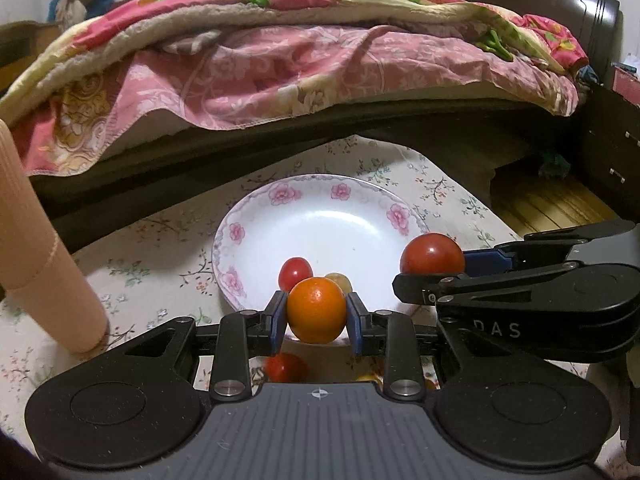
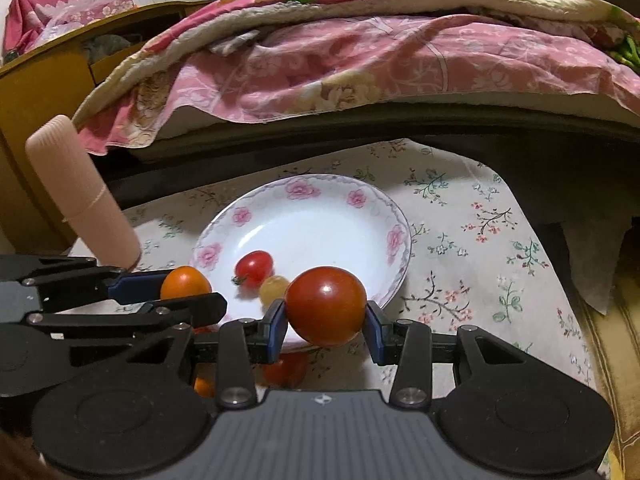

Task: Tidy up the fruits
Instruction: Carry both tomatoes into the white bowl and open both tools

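My left gripper (image 1: 317, 314) is shut on an orange fruit (image 1: 317, 310), held over the near rim of a white plate with pink flowers (image 1: 280, 194). My right gripper (image 2: 326, 316) is shut on a large dark red tomato (image 2: 325, 305) just above the plate's (image 2: 300, 188) near right rim. In the plate lie a small red tomato (image 2: 253, 267) and a small yellowish fruit (image 2: 273, 287). The left wrist view shows the red tomato (image 1: 432, 254) in the right gripper (image 1: 436, 268) at the right. Another red tomato (image 1: 286, 367) lies on the cloth under the grippers.
A floral tablecloth (image 2: 460, 248) covers the table. A tall peach ribbed cylinder (image 2: 80, 192) stands left of the plate. A bed with pink blankets (image 1: 280, 64) runs along the far side. A dark nightstand (image 1: 612, 148) is at the right. More orange fruit (image 2: 204, 386) peeks out below.
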`<state>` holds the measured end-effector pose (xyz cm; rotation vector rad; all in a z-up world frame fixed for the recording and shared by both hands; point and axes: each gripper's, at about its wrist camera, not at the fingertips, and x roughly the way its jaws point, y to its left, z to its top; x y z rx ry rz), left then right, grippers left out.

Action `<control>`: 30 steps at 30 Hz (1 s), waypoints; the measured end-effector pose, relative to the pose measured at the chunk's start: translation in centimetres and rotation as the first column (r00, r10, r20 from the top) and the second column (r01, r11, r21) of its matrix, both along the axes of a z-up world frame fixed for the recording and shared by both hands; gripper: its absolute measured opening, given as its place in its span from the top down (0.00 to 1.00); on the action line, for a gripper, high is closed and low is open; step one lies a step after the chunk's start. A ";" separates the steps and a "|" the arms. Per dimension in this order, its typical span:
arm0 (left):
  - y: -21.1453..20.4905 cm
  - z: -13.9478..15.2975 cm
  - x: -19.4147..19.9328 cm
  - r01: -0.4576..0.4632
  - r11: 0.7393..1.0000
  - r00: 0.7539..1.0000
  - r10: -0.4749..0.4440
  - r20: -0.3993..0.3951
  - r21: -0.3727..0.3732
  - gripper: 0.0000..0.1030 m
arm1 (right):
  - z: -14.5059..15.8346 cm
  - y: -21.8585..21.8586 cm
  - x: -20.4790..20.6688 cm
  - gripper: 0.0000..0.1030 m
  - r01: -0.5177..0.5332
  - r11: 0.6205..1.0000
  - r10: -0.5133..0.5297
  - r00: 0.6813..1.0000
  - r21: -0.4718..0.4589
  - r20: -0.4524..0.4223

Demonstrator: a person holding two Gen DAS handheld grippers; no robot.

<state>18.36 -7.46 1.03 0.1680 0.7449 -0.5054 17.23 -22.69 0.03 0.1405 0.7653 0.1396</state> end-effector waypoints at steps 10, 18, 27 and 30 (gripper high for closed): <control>0.4 -1.1 1.5 -0.023 1.000 1.000 0.023 -0.016 0.001 0.64 | -1.0 0.6 1.8 0.58 -0.014 0.999 0.015 1.000 -0.046 0.015; 0.5 -1.5 1.9 -0.033 0.999 0.999 0.033 -0.015 0.009 0.63 | -1.4 1.1 2.3 0.57 -0.007 0.998 0.008 1.000 -0.070 0.015; 0.8 -1.3 2.0 -0.049 0.999 0.999 0.050 -0.007 0.023 0.60 | -1.4 1.5 2.3 0.57 -0.005 0.997 0.006 1.000 -0.078 0.022; 0.9 -1.2 2.1 -0.059 0.998 0.998 0.060 -0.009 0.029 0.57 | -1.4 1.6 2.3 0.57 -0.003 0.997 0.004 1.000 -0.083 0.022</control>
